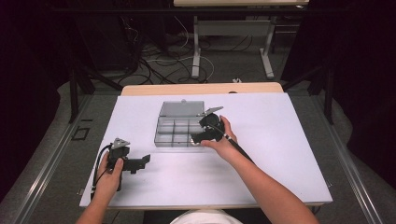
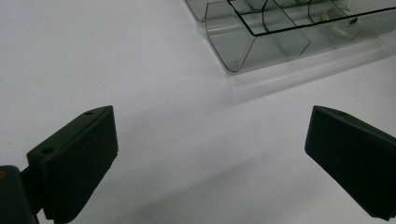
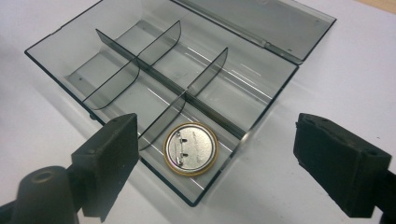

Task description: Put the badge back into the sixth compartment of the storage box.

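A round pin badge (image 3: 191, 149) lies face down in a clear, smoky-grey plastic organiser box (image 3: 70, 46), its metal back and pin clasp facing up and a gold rim around the edge. In the right gripper view it sits in the nearest corner compartment; in the high view that is the box's near right corner. The other compartments, split by thin curved dividers, look empty. The box's hinged lid (image 1: 182, 108) is folded open and lies flat on the far side.

The right gripper (image 3: 215, 154) hovers just above the badge, its two black jaws spread wide on either side of that compartment and gripping nothing. In the high view the right gripper (image 1: 198, 138) is at the near right end of the box, held in the person's right hand (image 1: 223, 142).

The box rests near the middle of a white table (image 1: 280, 154). The left gripper (image 1: 145, 159) is well apart from the box, near the left front of the table, in the person's left hand (image 1: 110, 177). Its jaws also stand wide and empty over the bare tabletop, pointing right, toward the box's near left corner.
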The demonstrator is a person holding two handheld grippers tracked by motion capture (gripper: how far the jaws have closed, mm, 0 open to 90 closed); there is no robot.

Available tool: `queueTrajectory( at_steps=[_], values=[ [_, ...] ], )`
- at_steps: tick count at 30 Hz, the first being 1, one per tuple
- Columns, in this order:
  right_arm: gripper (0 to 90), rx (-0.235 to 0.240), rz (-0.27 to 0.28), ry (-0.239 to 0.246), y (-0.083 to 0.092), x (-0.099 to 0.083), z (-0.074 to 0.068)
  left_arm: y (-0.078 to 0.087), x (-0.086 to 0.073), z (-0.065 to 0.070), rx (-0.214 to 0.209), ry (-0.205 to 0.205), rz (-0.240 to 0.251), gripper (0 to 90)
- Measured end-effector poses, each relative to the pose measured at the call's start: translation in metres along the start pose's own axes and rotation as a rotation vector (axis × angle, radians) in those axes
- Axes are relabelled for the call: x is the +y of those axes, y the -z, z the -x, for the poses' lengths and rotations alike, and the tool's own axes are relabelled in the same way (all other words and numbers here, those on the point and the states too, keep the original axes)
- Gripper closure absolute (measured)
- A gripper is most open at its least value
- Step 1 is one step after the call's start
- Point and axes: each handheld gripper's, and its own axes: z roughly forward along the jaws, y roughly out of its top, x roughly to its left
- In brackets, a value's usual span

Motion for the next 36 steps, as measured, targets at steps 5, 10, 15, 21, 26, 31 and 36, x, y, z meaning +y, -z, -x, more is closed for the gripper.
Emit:
queueTrajectory(
  at_steps=[5, 10, 15, 21, 26, 31, 36],
  values=[
    [12.8, 0.009, 0.021, -0.001, 0.009, -0.002, 0.006, 0.000, 0.000, 0.000, 0.000, 0.000, 0.001, 3.1],
    [11.1, 0.003, 0.022, -0.011, 0.018, -0.007, 0.011, 0.000, 0.000, 0.001, -0.002, 0.001, -0.002, 3.1],
    [10.6, 0.003, 0.034, -0.020, 0.026, -0.013, 0.018, -0.001, 0.000, 0.001, -0.002, 0.004, -0.003, 3.1],
    [10.5, 0.003, 0.034, -0.022, 0.036, -0.020, 0.024, -0.001, 0.000, 0.001, -0.003, 0.003, -0.003, 3.1],
    [9.6, -0.013, 0.031, -0.019, 0.044, -0.025, 0.030, -0.001, 0.000, 0.001, -0.003, 0.003, -0.003, 3.1],
    [6.7, -0.023, 0.039, -0.029, 0.051, -0.032, 0.035, -0.001, 0.000, 0.001, -0.002, 0.003, 0.000, 3.1],
    [3.0, -0.023, 0.043, -0.049, 0.057, -0.040, 0.041, -0.001, -0.001, 0.001, -0.001, -0.003, -0.005, 3.1]
  ],
)
